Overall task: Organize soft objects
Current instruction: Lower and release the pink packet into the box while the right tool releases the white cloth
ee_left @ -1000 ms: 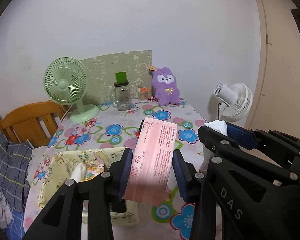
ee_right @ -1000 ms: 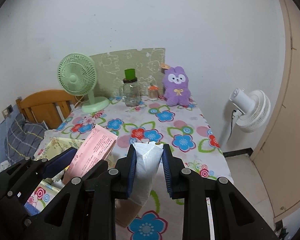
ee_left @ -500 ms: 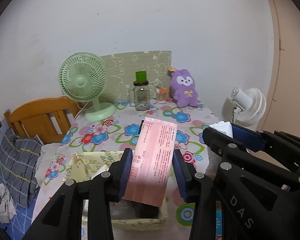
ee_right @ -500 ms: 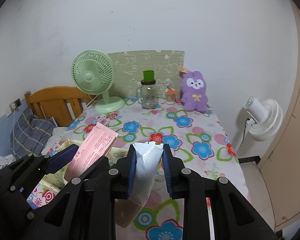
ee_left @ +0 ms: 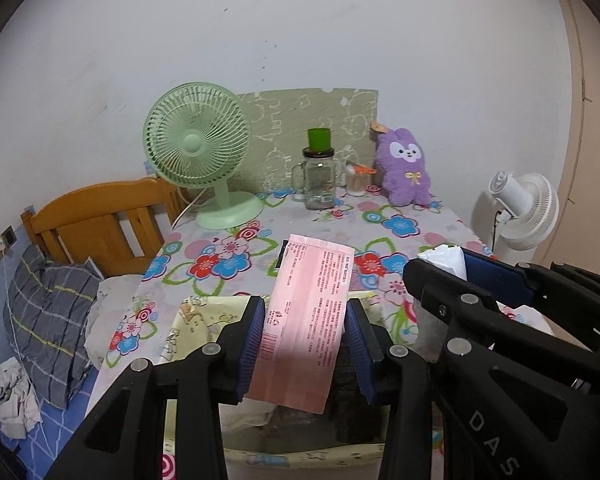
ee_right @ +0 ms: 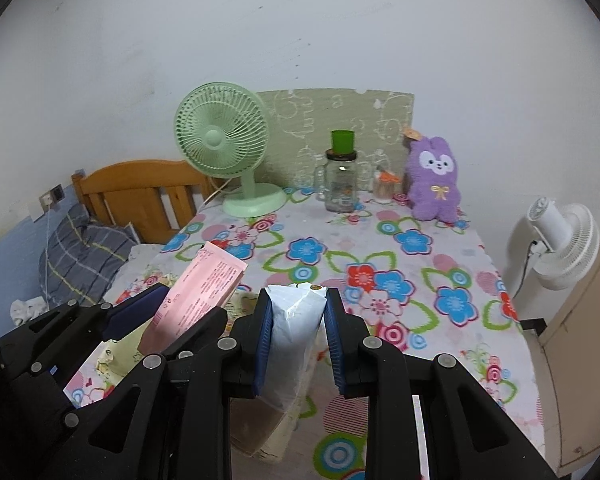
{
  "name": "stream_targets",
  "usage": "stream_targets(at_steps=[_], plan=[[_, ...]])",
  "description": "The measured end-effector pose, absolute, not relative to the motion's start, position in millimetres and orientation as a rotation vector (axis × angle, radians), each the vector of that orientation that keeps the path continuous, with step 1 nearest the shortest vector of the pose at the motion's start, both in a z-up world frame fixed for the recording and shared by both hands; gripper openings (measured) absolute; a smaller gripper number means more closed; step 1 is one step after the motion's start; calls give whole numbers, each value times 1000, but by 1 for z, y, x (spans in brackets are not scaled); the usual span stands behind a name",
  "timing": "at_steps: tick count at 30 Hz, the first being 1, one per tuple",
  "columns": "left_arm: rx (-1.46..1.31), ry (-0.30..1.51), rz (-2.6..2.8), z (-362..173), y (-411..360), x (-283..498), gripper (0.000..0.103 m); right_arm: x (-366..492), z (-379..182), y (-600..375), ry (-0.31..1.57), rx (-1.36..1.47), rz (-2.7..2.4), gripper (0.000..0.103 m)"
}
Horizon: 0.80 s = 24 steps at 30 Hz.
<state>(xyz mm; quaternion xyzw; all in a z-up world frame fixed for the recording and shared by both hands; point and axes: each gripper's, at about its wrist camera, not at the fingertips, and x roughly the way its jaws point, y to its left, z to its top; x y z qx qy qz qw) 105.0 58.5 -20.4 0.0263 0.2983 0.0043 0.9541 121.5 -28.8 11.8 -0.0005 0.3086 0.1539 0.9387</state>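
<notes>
Both grippers have moved back from the table. The left gripper clamps a pink packet above a yellow basket; the right gripper clamps a white pouch alongside.

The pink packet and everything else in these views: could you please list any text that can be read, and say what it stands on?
"DAS": raised letters on the black arm of the right hand-held gripper, seen in the left wrist view.
Flat pink paper packet in the left hand-held gripper: red print and a barcode, too small to read.
Crumpled white plastic packet: no text visible.
Small tag by the purple plush rabbit: too small to read.
</notes>
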Motion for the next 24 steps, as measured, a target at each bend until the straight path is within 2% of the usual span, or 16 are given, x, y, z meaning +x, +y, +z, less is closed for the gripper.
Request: stream_targets(at_steps=[24], plan=[[32,737,81,-71,117,134,42,153,-37,38,748,-9,438,28]])
